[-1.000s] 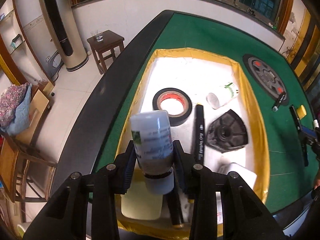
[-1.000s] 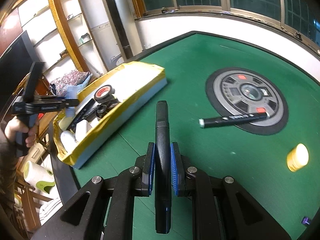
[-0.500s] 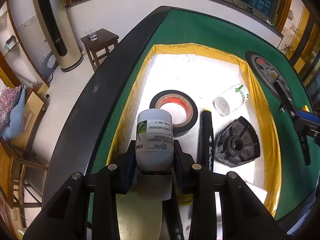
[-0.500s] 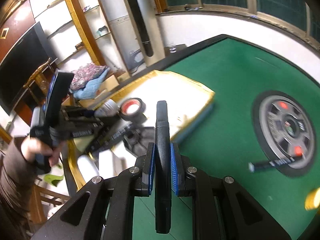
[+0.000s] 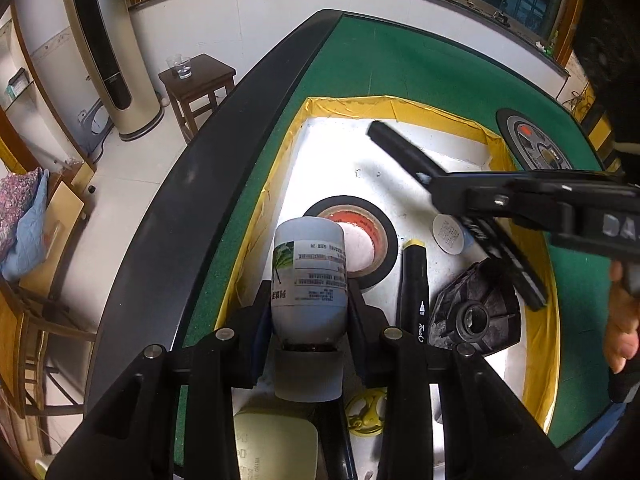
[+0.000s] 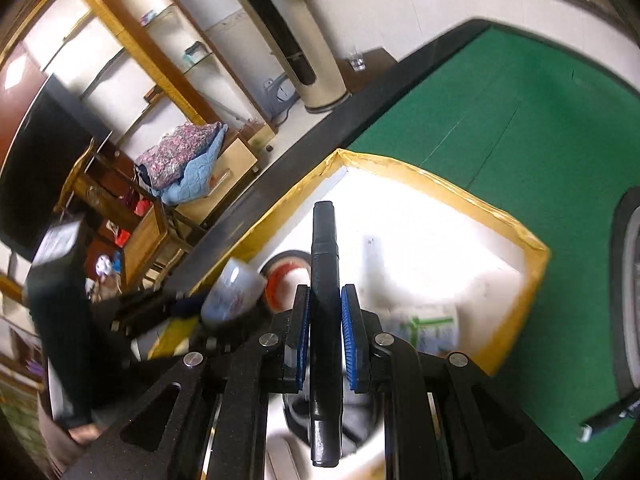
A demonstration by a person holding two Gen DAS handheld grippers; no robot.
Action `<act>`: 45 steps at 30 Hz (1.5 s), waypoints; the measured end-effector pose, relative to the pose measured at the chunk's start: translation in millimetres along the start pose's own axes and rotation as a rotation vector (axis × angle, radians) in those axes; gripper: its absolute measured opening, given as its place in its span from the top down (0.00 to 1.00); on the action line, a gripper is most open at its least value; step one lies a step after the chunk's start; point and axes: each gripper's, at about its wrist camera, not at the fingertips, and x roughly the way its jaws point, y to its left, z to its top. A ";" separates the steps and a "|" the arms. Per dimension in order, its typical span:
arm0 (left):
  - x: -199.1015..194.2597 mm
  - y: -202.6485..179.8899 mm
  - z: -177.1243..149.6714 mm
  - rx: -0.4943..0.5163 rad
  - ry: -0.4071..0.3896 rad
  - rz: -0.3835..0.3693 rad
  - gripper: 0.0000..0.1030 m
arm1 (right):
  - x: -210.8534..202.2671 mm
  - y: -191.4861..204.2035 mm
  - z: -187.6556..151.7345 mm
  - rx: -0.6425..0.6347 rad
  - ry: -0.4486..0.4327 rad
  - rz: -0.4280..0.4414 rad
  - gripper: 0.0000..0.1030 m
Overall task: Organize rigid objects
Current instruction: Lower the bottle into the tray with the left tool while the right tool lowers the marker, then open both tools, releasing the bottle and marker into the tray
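My left gripper (image 5: 308, 300) is shut on a white labelled bottle (image 5: 309, 276) and holds it over the near end of the yellow-rimmed white tray (image 5: 288, 148). My right gripper (image 6: 325, 312) is shut on a black marker (image 6: 325, 280) and holds it above the tray (image 6: 440, 192). In the left wrist view that marker (image 5: 400, 148) and the right gripper (image 5: 436, 190) reach in from the right. The bottle also shows in the right wrist view (image 6: 234, 292).
In the tray lie a black tape roll (image 5: 360, 240), a black marker with a yellow cap (image 5: 416, 284), a small white bottle (image 5: 450, 234), a black fan-shaped part (image 5: 476, 312) and a yellow piece (image 5: 366, 412). A round disc (image 5: 536, 144) sits on the green table.
My right gripper has swung left from the green table to above the tray, still holding the marker. My left gripper has lowered a little with the bottle.
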 end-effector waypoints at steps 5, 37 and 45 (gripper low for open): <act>5.4 -0.3 7.4 -0.018 0.001 -0.034 0.69 | 19.5 0.0 7.6 0.017 0.036 -0.034 0.87; -5.1 0.0 -5.9 -0.033 -0.023 0.020 0.69 | 21.6 -19.9 14.7 0.027 0.023 -0.082 0.84; -13.6 -7.6 -13.6 -0.026 -0.056 0.049 0.69 | 5.3 -2.5 6.3 -0.038 -0.022 -0.096 0.83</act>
